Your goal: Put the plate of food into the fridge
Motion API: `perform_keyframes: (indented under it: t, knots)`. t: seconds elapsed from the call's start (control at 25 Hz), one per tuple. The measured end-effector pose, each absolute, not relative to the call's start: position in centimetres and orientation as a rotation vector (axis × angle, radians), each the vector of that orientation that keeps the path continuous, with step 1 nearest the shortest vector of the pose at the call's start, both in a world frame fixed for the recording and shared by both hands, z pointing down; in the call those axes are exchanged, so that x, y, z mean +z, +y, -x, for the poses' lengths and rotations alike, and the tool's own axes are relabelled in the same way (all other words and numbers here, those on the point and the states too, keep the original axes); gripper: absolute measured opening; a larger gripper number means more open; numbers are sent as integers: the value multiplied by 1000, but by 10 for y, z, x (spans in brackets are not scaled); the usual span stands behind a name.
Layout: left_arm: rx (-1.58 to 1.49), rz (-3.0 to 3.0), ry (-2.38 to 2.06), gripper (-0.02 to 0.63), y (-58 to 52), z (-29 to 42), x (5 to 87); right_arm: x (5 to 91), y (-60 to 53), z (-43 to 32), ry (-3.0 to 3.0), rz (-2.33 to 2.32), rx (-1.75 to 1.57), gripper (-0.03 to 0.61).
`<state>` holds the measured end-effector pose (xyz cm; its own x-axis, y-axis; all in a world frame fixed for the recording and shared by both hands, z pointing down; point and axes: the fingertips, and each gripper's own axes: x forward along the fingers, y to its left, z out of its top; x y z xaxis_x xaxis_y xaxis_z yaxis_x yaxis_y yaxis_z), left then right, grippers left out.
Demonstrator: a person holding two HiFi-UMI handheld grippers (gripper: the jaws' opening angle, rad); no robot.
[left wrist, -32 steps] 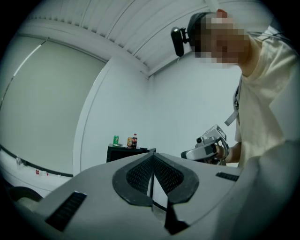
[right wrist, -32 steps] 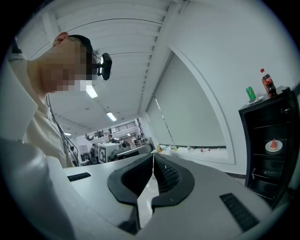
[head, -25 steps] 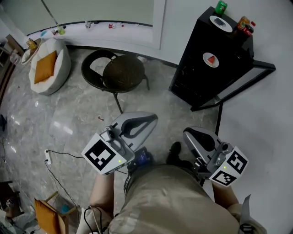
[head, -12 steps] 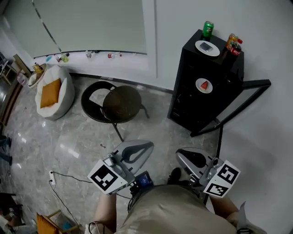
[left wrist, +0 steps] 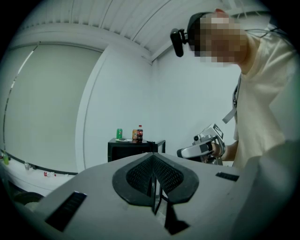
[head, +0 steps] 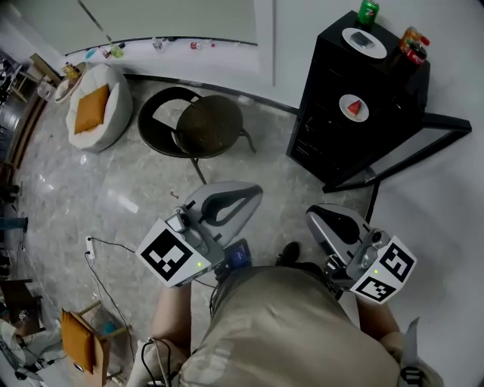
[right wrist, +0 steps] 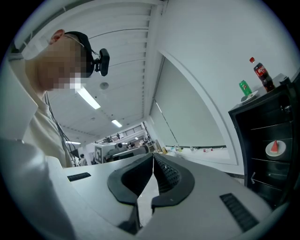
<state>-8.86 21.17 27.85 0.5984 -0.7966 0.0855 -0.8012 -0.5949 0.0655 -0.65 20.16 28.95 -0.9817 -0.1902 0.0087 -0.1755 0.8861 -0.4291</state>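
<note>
Head view: white plate (head: 345,113), red wedge (head: 355,107)

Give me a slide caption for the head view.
Shut and empty, left gripper and right gripper face the open black fridge: a plate on top, a food plate inside.

The floor (head: 113,189) under me is grey marbled stone. A dark round chair (head: 212,125) stands near the white wall (head: 302,30). A white beanbag (head: 117,106) (orange cushion (head: 92,108) on top) sits below the wide pale window (head: 174,19). Strip lights (right wrist: 88,98) glow on the ceiling.
</note>
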Motion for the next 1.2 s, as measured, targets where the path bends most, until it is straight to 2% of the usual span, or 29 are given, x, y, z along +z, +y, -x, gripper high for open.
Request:
perform_keyframes:
  t: [0.72,1.2]
  knots:
    - [216,-2761,-1321,11,150,-10,286,309,150,-83,2994,261,-732,21]
    - [190,-2812,-1208,11,119,-25,287,308,128,-100,2947,407,-730,21]
